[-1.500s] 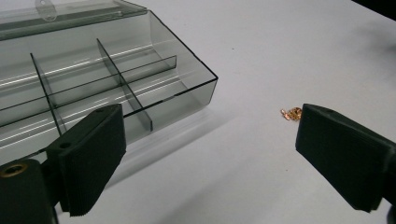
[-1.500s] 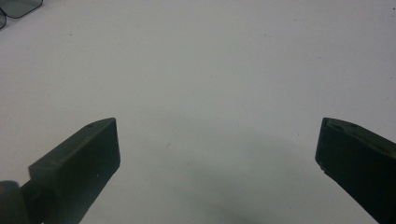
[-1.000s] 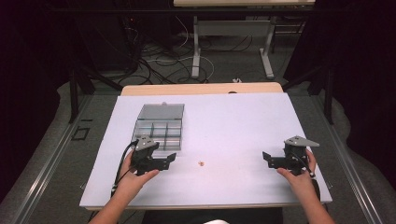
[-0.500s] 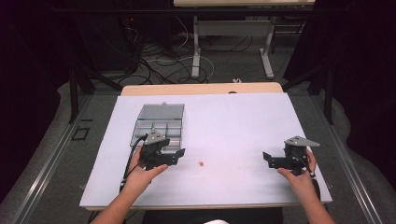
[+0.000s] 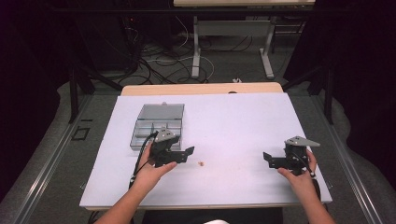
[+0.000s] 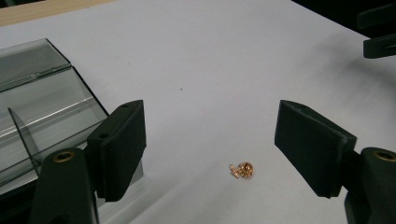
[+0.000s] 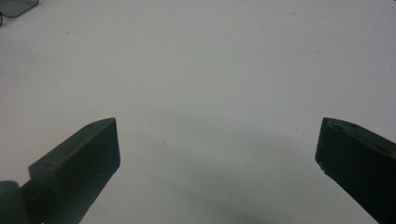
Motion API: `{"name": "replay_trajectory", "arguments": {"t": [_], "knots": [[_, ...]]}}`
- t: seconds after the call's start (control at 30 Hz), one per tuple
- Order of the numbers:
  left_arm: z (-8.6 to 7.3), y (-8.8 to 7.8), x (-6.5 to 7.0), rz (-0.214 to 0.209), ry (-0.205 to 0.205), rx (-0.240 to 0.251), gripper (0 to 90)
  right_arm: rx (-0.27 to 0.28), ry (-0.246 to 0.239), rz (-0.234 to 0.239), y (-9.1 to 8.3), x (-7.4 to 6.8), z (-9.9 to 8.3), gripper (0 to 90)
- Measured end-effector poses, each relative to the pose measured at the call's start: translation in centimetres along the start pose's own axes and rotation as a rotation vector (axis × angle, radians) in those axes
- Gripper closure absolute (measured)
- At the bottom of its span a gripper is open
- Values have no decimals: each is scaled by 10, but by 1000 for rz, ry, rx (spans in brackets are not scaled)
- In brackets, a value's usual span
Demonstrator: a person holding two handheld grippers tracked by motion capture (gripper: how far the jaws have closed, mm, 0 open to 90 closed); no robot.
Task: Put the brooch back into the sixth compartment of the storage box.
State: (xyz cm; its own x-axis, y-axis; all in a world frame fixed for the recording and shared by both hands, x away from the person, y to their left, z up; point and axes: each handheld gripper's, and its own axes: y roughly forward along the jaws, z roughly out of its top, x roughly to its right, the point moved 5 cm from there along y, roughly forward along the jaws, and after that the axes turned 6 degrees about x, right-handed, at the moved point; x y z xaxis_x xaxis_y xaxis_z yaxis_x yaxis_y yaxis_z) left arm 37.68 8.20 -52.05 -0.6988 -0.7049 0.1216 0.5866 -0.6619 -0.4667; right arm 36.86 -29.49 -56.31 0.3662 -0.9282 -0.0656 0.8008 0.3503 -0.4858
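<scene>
A small copper-gold cluster (image 6: 242, 170) is seen on the plain white tabletop (image 5: 233, 121); the compartment box (image 5: 158, 124) is tinted smoky grey, and both tools are coloured black.

clear glossy plastic box (image 6: 42, 107); shiny brass bits (image 6: 242, 170); matt white table (image 6: 224, 60).

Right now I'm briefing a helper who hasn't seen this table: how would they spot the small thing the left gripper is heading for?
Start at the white tabletop and find the clear compartment box at its left. Just in front of the left gripper, whose jaws are open, lies a tiny coppery cluster on the bare surface. It is the only shiny orange speck there.
</scene>
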Motion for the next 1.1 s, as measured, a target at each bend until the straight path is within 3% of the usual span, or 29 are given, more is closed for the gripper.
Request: {"name": "replay_trajectory", "arguments": {"t": [0.27, 0.37, 0.67, 0.97, 1.1], "knots": [[3, 9, 7, 8, 0, 26, 280, 0, 1, 1, 0, 0, 0, 0], [2, 13, 9, 5, 4, 15, 291, 0, 6, 1, 0, 0, 0, 0], [-4, 27, 16, -7, -15, -45, 355, -2, 4, -1, 1, 1, -1, 0], [-12, 39, 21, -27, 7, -127, 396, -5, 6, 10, 1, 1, -1, 3], [-13, 44, 22, -45, 10, -141, 404, -6, 2, 13, 1, 1, -1, 4]]}}
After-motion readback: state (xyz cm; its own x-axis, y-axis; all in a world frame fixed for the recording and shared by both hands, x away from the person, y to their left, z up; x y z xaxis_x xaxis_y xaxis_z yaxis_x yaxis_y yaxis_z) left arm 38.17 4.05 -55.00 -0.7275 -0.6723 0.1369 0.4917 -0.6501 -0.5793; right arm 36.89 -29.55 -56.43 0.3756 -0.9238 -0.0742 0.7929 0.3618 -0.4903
